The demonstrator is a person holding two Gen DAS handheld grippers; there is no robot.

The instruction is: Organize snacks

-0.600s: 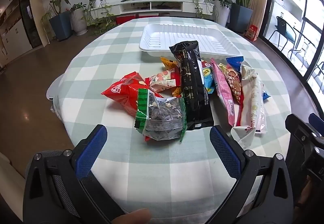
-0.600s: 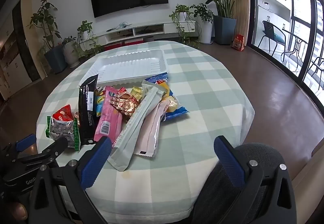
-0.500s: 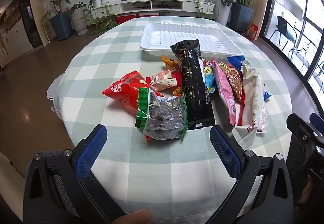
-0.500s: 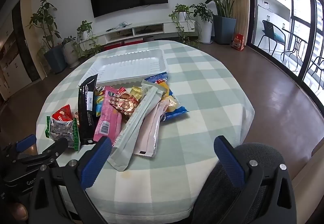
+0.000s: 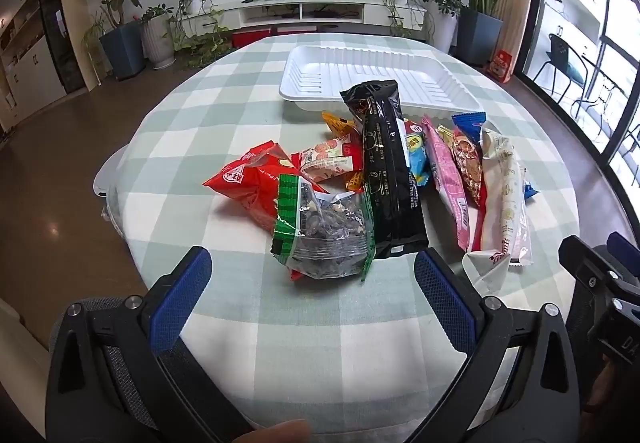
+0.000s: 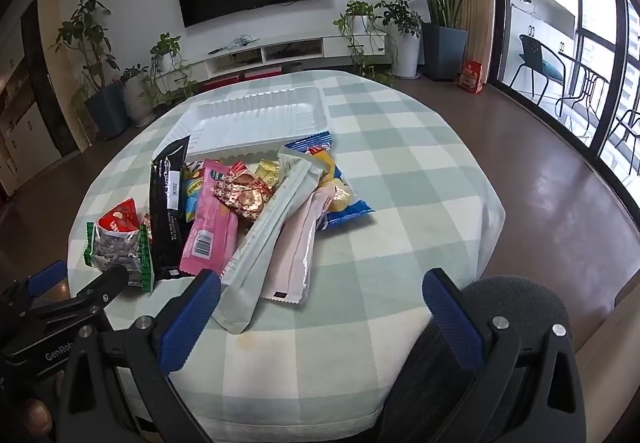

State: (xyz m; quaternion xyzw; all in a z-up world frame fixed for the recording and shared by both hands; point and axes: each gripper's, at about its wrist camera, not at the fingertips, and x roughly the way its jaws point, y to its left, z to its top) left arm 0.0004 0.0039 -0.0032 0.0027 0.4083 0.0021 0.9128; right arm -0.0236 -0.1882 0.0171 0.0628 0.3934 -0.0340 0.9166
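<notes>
A heap of snack packs lies mid-table: a green-edged seed bag [image 5: 326, 233], a red bag [image 5: 254, 179], a long black pack [image 5: 390, 175], a pink bar [image 5: 448, 175], a pale long pouch [image 5: 502, 199] and a blue bag [image 6: 348, 203]. Behind the heap stands an empty white tray [image 5: 380, 77] [image 6: 256, 119]. My left gripper [image 5: 312, 291] hovers open just short of the seed bag, holding nothing. My right gripper [image 6: 320, 317] is open near the table's front edge, with the pale pouch's [image 6: 272, 235] end beside its left finger.
The round table wears a green-and-white checked cloth [image 5: 200, 115]. A grey chair back [image 6: 516, 307] sits under the right gripper, at the table's near edge. Potted plants [image 5: 120, 31] and a low TV shelf [image 5: 304, 9] line the far wall across open brown floor.
Both views have barely shifted; the left gripper has crept slightly toward the snack heap. Both stay open.
</notes>
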